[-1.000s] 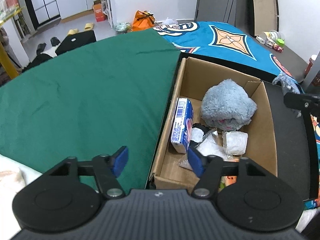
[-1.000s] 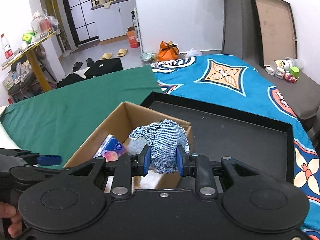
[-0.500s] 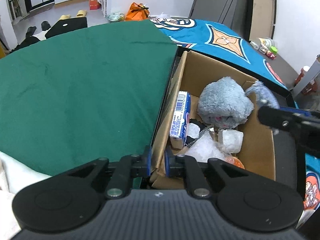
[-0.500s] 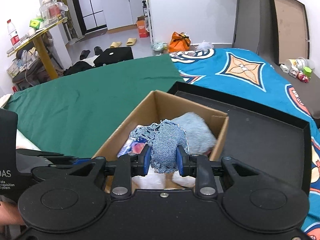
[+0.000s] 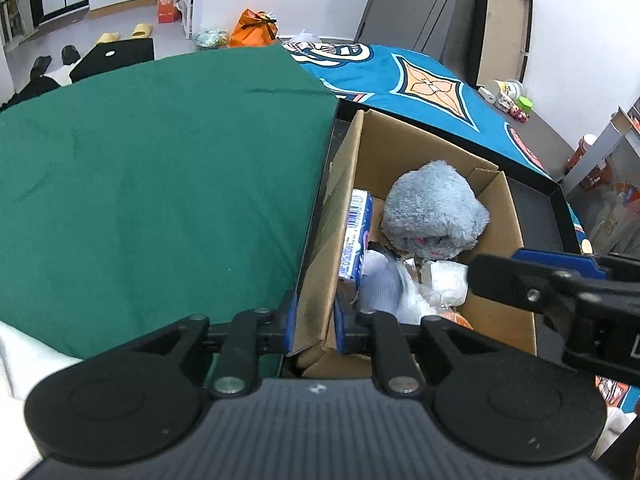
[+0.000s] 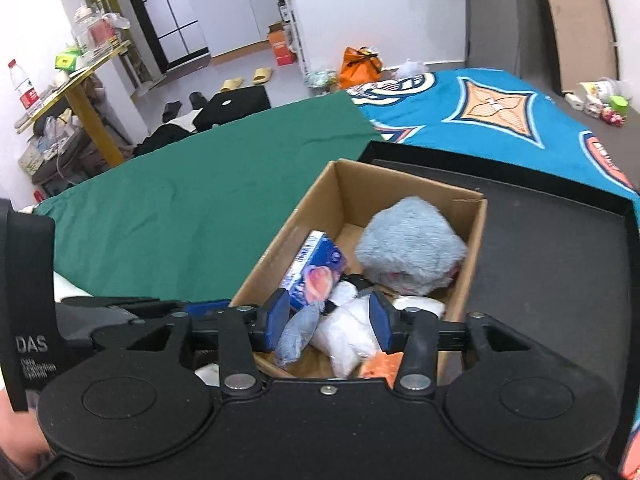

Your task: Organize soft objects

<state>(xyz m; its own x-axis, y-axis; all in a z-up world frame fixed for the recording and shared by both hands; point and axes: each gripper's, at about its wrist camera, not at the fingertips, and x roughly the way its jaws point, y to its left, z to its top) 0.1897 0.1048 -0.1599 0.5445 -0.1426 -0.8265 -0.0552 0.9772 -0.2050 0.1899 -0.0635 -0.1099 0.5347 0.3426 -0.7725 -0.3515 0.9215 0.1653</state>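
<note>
Denim scrap gone from right gripper (image 6: pixel 328 322), jaws now spread, empty, above cardboard box (image 5: pixel 404 152); scrap (image 6: pixel 294 338) lies just below. Left gripper (image 5: pixel 315 322) clamps box wall; keep steady.

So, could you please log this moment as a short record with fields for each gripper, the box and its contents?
left gripper: shut on the near left wall of the cardboard box
right gripper: open, over the near end of the box, holding nothing
box location: in a black tray, beside a green cloth
box contents: grey plush toy, blue tissue pack, denim piece, white bags
</note>
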